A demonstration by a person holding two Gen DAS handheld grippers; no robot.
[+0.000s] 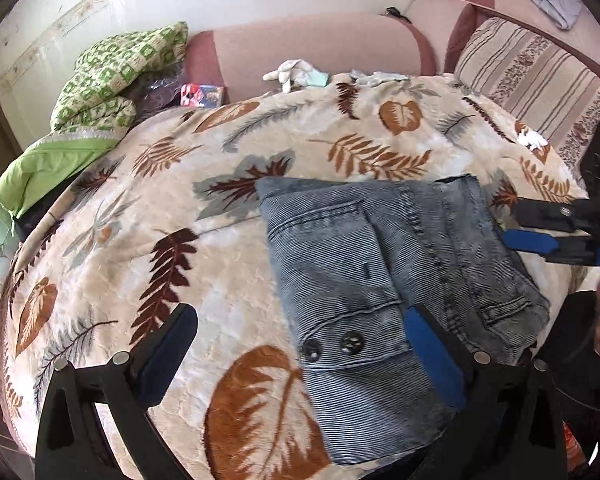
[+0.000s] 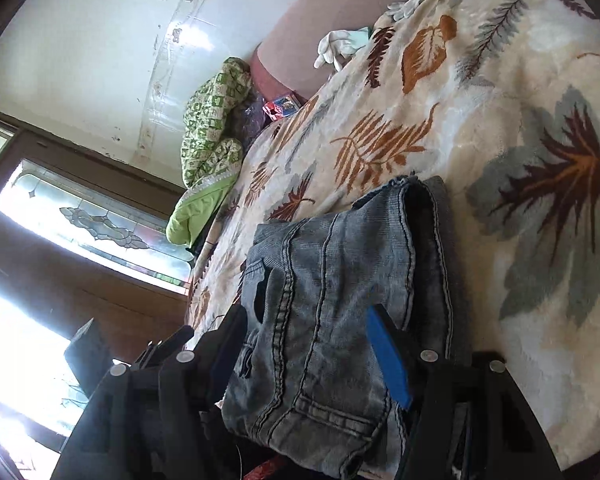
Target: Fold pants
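Folded grey jeans [image 2: 340,300] on leaf-patterned blanket [image 2: 520,100], right gripper [image 2: 306,356] fingers [image 2: 388,360] straddling them

Bare blanket [image 1: 148,216] left of pants [image 1: 360,264]

Bed covered with a cream leaf-print blanket [image 1: 148,248], folded grey jeans [image 1: 364,280] lying flat on it, white gloves [image 1: 288,72] at the far edge, green quilt [image 1: 100,80] bunched beside them

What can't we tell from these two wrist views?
- Pants: near edge, left wrist view, hidden by the left gripper and the picture's bottom edge.
- Right gripper: right wrist view, pads straddle the denim; contact unclear.
- Small red box: label too small.
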